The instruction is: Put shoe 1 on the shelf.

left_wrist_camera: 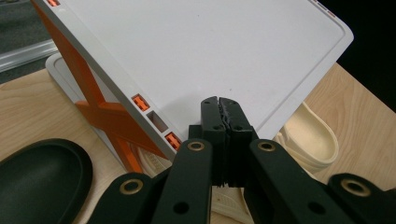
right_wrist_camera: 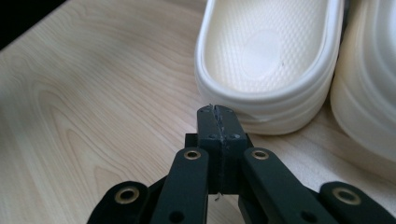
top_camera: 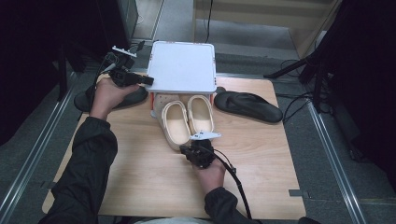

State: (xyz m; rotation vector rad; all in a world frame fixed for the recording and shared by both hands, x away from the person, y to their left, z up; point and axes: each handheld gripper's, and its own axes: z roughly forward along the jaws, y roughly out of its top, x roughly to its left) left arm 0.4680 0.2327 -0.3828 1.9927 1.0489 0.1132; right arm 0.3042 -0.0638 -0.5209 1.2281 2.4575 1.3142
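A rack (top_camera: 182, 65) stands at the far middle of the bench (top_camera: 140, 177). Two clogs (top_camera: 187, 119) lie side by side just near of it, their far ends under its top. One sandal (top_camera: 247, 106) lies right of the rack, another sandal (top_camera: 84, 100) left of it. The left gripper (top_camera: 144, 80) hangs at the rack's left edge. The right gripper (top_camera: 186, 150) sits just near of the left clog's heel.

2 black slippers (top_camera: 248, 106) on wooden table (top_camera: 154, 172), either side of white rack (top_camera: 183, 65).

cream slippers' (top_camera: 187, 119) toes under white shelf (top_camera: 182, 65)
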